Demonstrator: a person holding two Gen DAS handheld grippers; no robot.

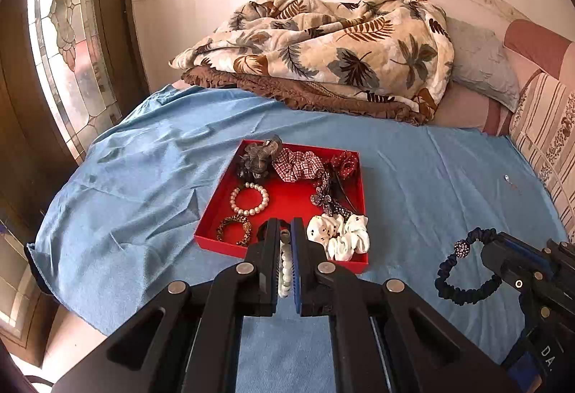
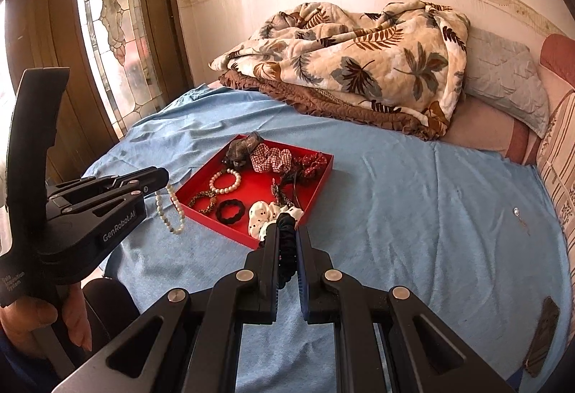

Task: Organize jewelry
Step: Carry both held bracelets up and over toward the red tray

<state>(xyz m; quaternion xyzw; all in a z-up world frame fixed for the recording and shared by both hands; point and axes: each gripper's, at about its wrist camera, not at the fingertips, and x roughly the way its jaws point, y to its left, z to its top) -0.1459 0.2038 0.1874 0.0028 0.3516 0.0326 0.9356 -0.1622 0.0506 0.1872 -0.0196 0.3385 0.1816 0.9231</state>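
Observation:
A red tray [image 1: 354, 174] [image 2: 325, 174] lies on the blue sheet and holds scrunchies, a pearl bracelet [image 1: 249, 199] [image 2: 225, 181], a leopard band [image 1: 233, 229] and a black hair tie [image 2: 230, 210]. My left gripper [image 1: 284, 231] [image 2: 158, 183] is shut on a white pearl strand [image 1: 285, 272] [image 2: 170, 209], held above the tray's near edge. My right gripper [image 2: 287, 231] [image 1: 494, 251] is shut on a dark navy beaded band [image 2: 286, 249] [image 1: 463, 267], right of the tray's near corner.
The blue sheet [image 1: 143, 177] covers a bed. A leaf-print blanket [image 1: 323, 44] is piled at the back by the wall. Cushions [image 1: 546, 127] line the right side. A stained-glass door [image 1: 61, 44] stands at left. A small shiny item [image 2: 516, 211] lies on the sheet at right.

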